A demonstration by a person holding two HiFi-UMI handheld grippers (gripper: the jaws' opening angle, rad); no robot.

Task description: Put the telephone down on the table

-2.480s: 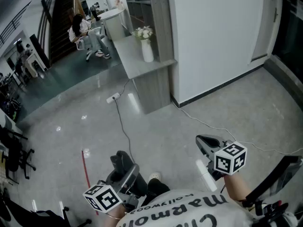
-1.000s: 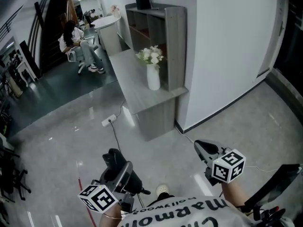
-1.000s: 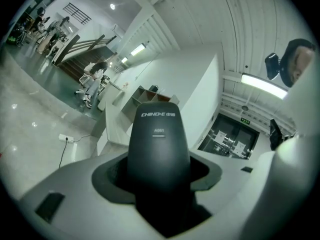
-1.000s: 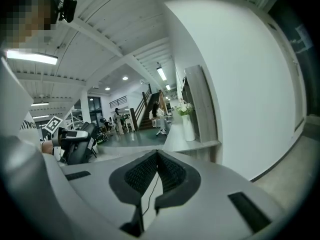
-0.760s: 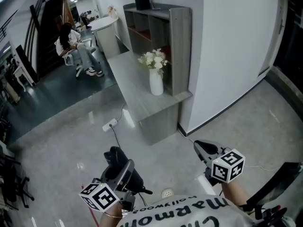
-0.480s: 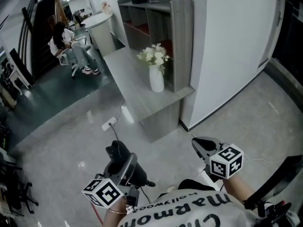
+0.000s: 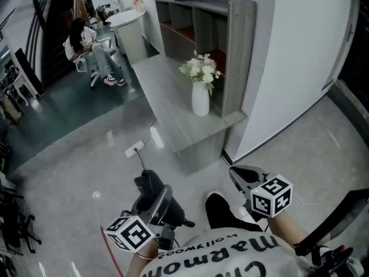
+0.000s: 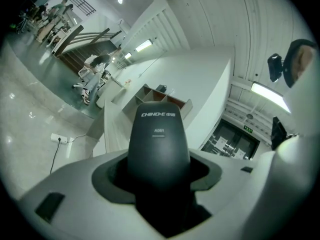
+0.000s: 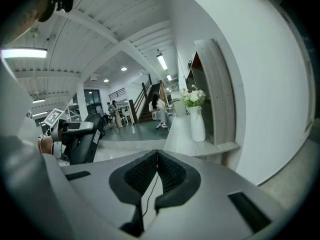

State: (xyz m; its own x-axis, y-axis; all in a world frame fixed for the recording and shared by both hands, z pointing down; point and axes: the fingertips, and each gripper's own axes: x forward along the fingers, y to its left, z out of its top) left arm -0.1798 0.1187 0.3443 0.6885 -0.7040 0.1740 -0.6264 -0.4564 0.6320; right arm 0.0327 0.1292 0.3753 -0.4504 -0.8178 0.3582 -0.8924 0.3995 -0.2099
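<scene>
Near the grey table [image 7: 167, 100] bearing a vase [image 7: 200, 100], left tool [image 7: 154, 196] grips the telephone [image 8: 158, 144], right tool [image 7: 241, 175] clenched empty.

Office lobby: grey reception counter [image 7: 167, 97] with flower vase [image 7: 200, 98], shelf unit [image 7: 230, 45], dark staircase [image 7: 55, 27], polished floor [image 7: 75, 154].

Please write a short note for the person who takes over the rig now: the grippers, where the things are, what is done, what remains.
Left gripper: shut on the black telephone, held in the air, short of the table.
Right gripper: shut, empty.
Grey table: ahead, beside the shelf unit. A white vase with flowers stands near its right edge.
Done: the telephone is in the grip.
Left: go to the table, set the telephone down away from the vase, open the jaws.
</scene>
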